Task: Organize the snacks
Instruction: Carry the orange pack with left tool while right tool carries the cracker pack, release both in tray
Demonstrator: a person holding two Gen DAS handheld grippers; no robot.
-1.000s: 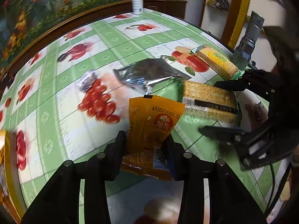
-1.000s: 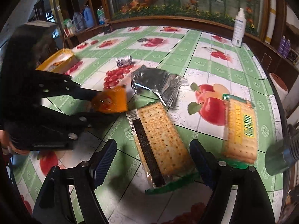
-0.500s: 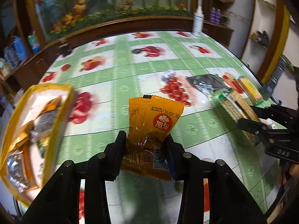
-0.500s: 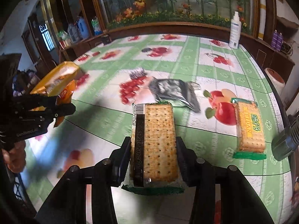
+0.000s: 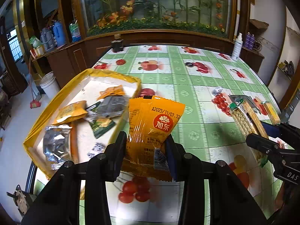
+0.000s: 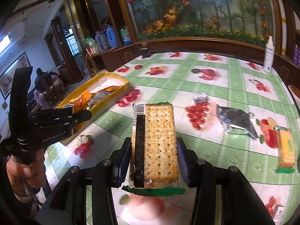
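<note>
My left gripper [image 5: 145, 146] was clamped on the orange packet [image 5: 151, 129], pinching it low w/ the long axis standing up out of the jaws and the date print at top. My right gripper [image 6: 153, 159] was clenched on the cracker pack [image 6: 154, 142], long axis running straight fwd along the fingers, barcode end farthest from me, green crimp nearest.

The relation that mattered: the yellow tray [image 5: 45, 112] sat at the table's left edge, ahead and to the left of the left jaws, its near right wall just beside the orange packet in the left view. In the right view the same tray [image 6: 120, 88] was well off to the left and farther away, w/ my left gripper [image 6: 82, 114] hanging between the cracker pack and the tray. So the left arm was clearly nearer; my guess is it should drop first and clear out, then the right crosses over. The tray's long axis ran away from me, roughly parallel to the cracker pack, so prob. little wrist turn needed for that one.

The tray already held several packets, orange, silver and green, jumbled; free floor looked to be toward its far end.

Still loose on the tablecloth [image 6: 221, 93]: a silver bag [image 6: 236, 120], a yellow cracker pack [image 6: 286, 148] at far right, and a small wrapped sweet [image 6: 201, 99] by the printed cherries. All right of the right jaws, well apart from the tray.
</note>
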